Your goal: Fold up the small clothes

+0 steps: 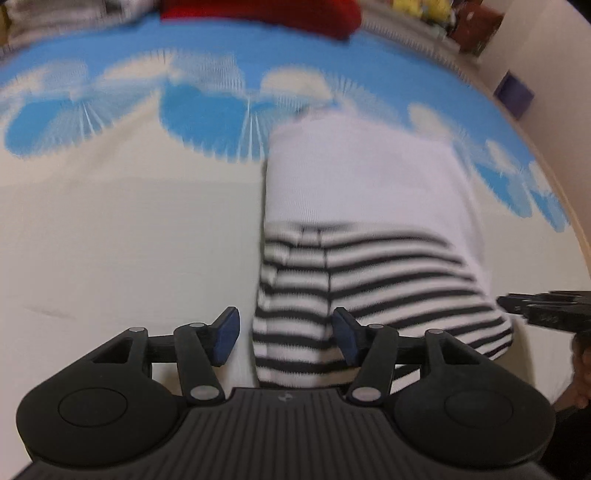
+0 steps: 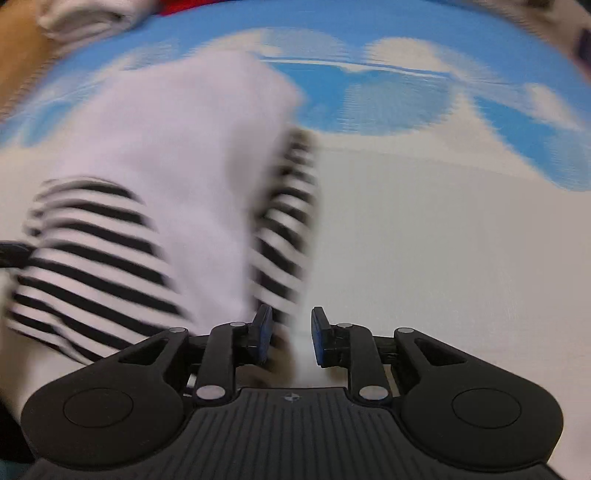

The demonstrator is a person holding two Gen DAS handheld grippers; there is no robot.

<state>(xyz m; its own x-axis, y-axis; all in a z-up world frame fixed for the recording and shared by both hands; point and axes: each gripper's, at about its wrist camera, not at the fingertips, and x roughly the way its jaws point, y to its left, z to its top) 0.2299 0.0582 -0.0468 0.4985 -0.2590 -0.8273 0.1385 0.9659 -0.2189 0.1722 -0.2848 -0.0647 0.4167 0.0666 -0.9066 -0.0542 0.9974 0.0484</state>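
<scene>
Cloud-print sheet (image 1: 110, 221) w/ a white and striped top (image 1: 369, 229) lying on it, red cloth (image 1: 280, 14) at the far edge. Left gripper (image 1: 286, 338) is spread wide over the top's striped hem, not pinching anything. Right gripper (image 2: 291, 334) is parted too, at the top's right edge, but it's too blurry to tell if cloth sits btwn the pads.

Bright even light, motion blur, fisheye bending

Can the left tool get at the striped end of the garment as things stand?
Probably yes. The left tool is open and the garment's striped end already lies between its pads with nothing in front. The picture is blurred, so whether the pads touch the cloth is unclear.
</scene>
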